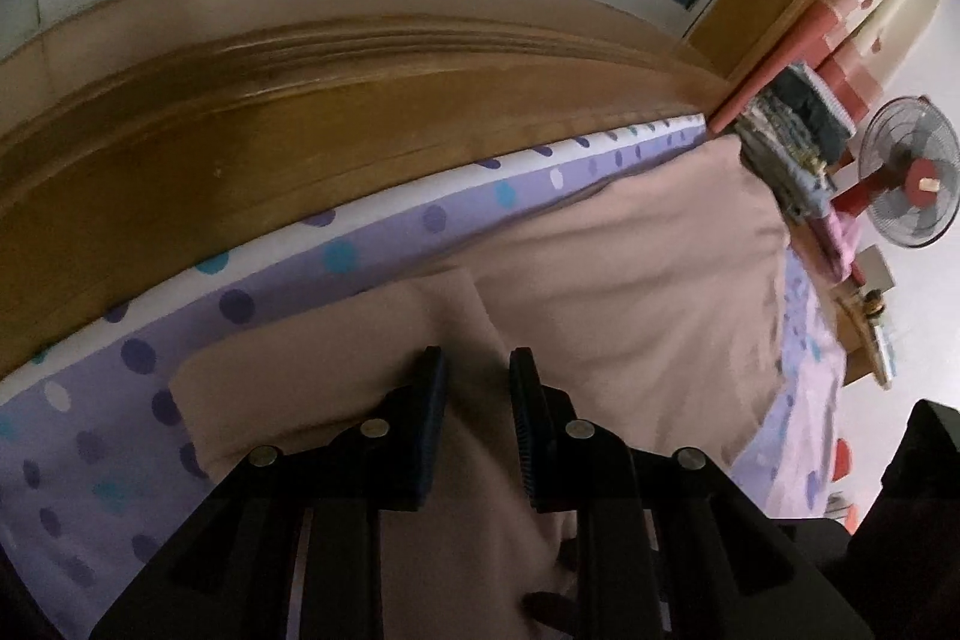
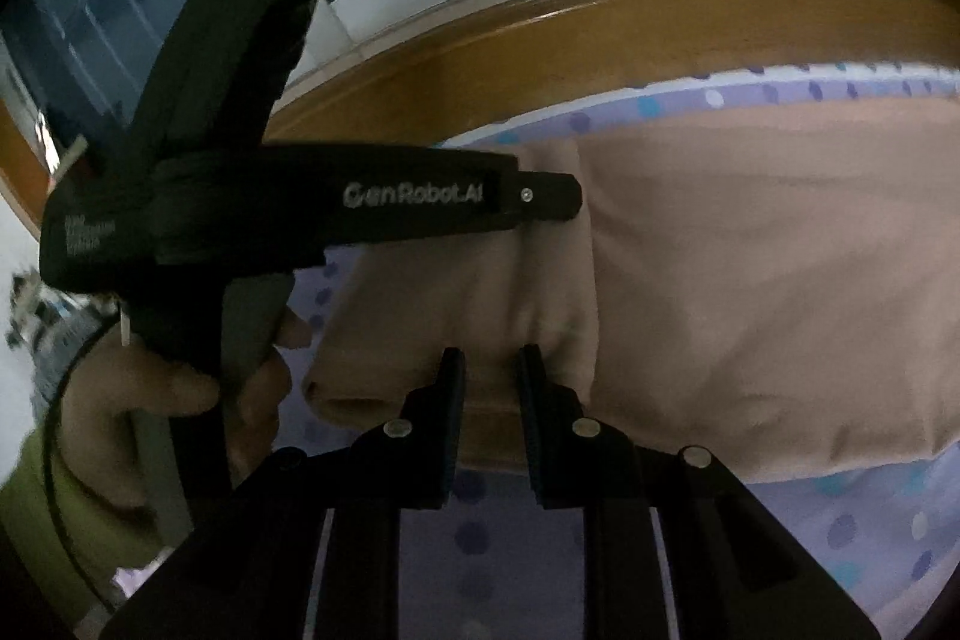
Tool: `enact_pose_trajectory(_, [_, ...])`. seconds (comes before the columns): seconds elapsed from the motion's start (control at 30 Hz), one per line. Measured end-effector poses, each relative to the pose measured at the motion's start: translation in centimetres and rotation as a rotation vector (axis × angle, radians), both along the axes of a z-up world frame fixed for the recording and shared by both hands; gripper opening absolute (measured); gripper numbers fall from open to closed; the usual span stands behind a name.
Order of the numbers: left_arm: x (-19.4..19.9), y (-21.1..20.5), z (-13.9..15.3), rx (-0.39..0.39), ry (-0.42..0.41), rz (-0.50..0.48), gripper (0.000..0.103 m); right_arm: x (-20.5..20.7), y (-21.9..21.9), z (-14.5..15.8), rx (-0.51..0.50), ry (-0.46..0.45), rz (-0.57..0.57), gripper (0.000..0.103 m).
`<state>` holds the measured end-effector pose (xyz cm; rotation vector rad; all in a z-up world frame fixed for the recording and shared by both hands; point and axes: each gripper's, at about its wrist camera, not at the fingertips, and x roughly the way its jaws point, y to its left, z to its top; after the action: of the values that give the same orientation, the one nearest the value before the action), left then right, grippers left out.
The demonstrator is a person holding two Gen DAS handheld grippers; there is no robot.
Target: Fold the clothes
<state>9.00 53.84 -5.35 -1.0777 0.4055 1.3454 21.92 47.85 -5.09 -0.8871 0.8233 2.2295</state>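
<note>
Beige garment (image 1: 630,268) lies spread on a purple polka-dot bedsheet (image 1: 90,436), wooden headboard (image 1: 240,130) running along twelve o'clock. Left gripper (image 1: 477,370) hovers over a folded sleeve, jaws apart with cloth showing between them; whether they pinch it is unclear. Right gripper (image 2: 492,361) also stands apart at the garment's near edge. Standing fan (image 1: 909,172) at three o'clock.

Your left black two-finger tongs (image 1: 477,370) point forward, the fingers parted with a clear gap between the ribbed pads. Your right black two-finger tongs (image 2: 491,367) stand the same way, fingers apart. In the right wrist view your left hand (image 2: 174,388) wraps the grey handle of the left tongs, which lie sideways pointing right.
</note>
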Motion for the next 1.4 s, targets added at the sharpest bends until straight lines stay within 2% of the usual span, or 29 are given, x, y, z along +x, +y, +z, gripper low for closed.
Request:
enact_pose_trajectory(0.13, [-0.5,-1.3,1.3,0.01,-0.008,0.015,0.022,0.1,0.0,0.6,0.004,-0.01,-0.014,0.018])
enact_pose_trajectory(0.17, [-0.6,-1.7,1.7,0.012,-0.006,0.022,0.026,0.2,-0.3,1.0,0.024,-0.02,-0.023,0.018])
enact_pose_trajectory(0.2, [-0.8,-2.5,2.4,0.02,0.016,0.043,0.039,0.1,-0.9,1.7,0.061,-0.039,-0.028,0.02])
enact_pose_trajectory(0.23, [-0.9,-3.3,3.0,0.027,0.038,0.064,0.045,0.0,-1.5,2.2,0.091,-0.049,-0.024,0.022])
enact_pose_trajectory(0.27, [-1.1,-4.1,3.5,0.036,0.058,0.082,0.057,-0.1,-2.0,2.8,0.119,-0.058,-0.018,0.032])
enact_pose_trajectory(0.3, [-1.4,-4.9,3.9,0.044,0.078,0.1,0.063,-0.1,-2.5,3.1,0.137,-0.06,-0.014,0.045])
enact_pose_trajectory(0.37, [-1.9,-6.2,4.1,0.04,0.105,0.138,0.064,-0.7,-3.7,3.9,0.17,-0.062,0.005,0.059])
enact_pose_trajectory(0.47, [-3.0,-7.0,2.7,0.006,0.06,0.162,0.064,-2.5,-5.3,4.5,0.214,-0.081,0.045,0.059])
enact_pose_trajectory(0.6, [-4.0,-7.4,0.6,-0.032,-0.029,0.177,0.064,-4.6,-6.7,3.5,0.256,-0.145,0.094,0.059])
enact_pose_trajectory(0.8, [-4.4,-7.2,-0.5,-0.007,-0.093,0.166,0.064,-6.0,-6.4,1.6,0.209,-0.199,0.111,0.059])
enact_pose_trajectory(0.87, [-4.4,-7.0,-0.7,0.0,-0.094,0.16,0.064,-6.3,-5.7,0.7,0.169,-0.213,0.093,0.055])
enact_pose_trajectory(0.97, [-4.5,-6.6,-0.9,0.006,-0.099,0.163,0.064,-5.8,-4.2,-0.4,0.103,-0.21,0.034,0.029])
enact_pose_trajectory(1.0, [-4.4,-6.5,-0.9,0.011,-0.099,0.161,0.06,-5.6,-3.7,-0.6,0.085,-0.204,0.01,0.025])
enact_pose_trajectory(1.07, [-4.4,-6.4,-1.0,0.016,-0.107,0.169,0.044,-5.0,-3.1,-0.7,0.062,-0.187,-0.014,0.016])
enact_pose_trajectory(1.1, [-4.3,-6.4,-1.0,0.017,-0.117,0.178,0.042,-4.7,-2.9,-0.8,0.053,-0.175,-0.024,0.011])
enact_pose_trajectory(1.2, [-3.9,-6.4,-0.4,0.034,-0.107,0.193,0.032,-3.6,-2.7,-0.5,0.029,-0.116,-0.04,0.007])
enact_pose_trajectory(1.4, [-2.4,-6.3,2.6,0.068,-0.079,0.212,0.03,-0.3,-2.6,1.8,0.024,0.02,-0.052,0.007])
